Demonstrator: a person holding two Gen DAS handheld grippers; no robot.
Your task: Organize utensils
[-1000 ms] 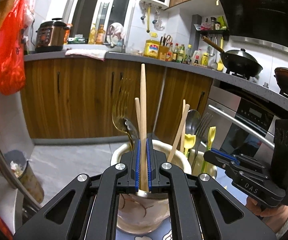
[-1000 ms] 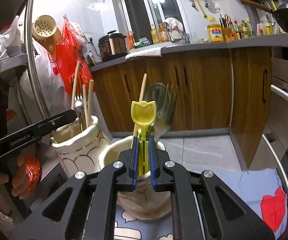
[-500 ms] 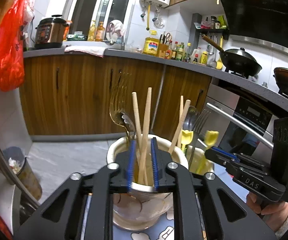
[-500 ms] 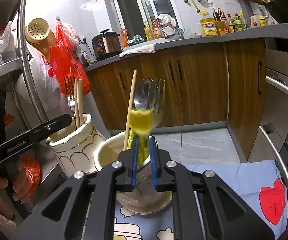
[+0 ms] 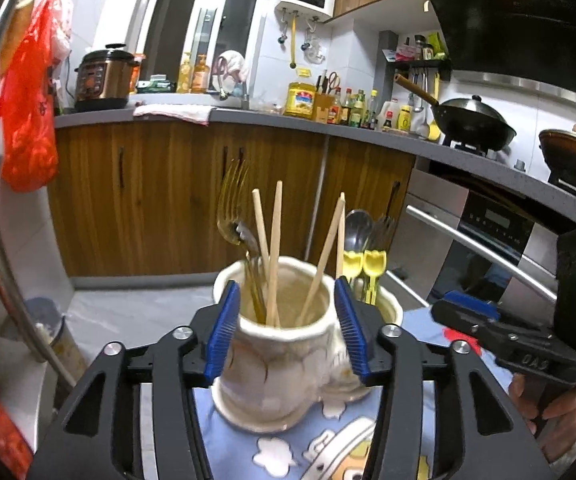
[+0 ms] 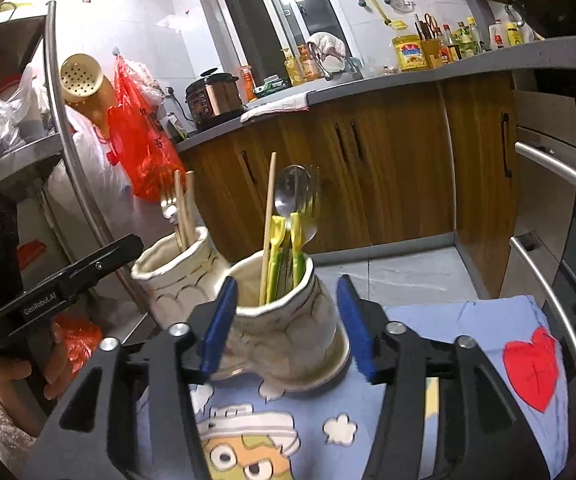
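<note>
Two cream ceramic holders stand side by side on a blue cartoon cloth (image 6: 428,432). The left holder (image 5: 284,364) holds wooden chopsticks (image 5: 274,256) and a gold fork (image 5: 230,208). My left gripper (image 5: 286,332) is open and empty, its blue pads on either side of this holder. The right holder (image 6: 288,328) holds two yellow utensils (image 6: 284,256), a metal spoon (image 6: 294,192), a fork and one chopstick. My right gripper (image 6: 288,328) is open and empty around it. The left holder also shows in the right wrist view (image 6: 176,276).
Wooden kitchen cabinets (image 5: 192,192) and a grey counter run behind. An oven with a steel handle (image 5: 472,248) is at the right. A red plastic bag (image 5: 28,120) hangs at the left beside a steel rail. A bin (image 5: 48,328) sits on the floor.
My left gripper let go of a wooden chopstick, now in the left holder, and opened wide. My right gripper let go of a yellow utensil, now in the right holder, and opened.
</note>
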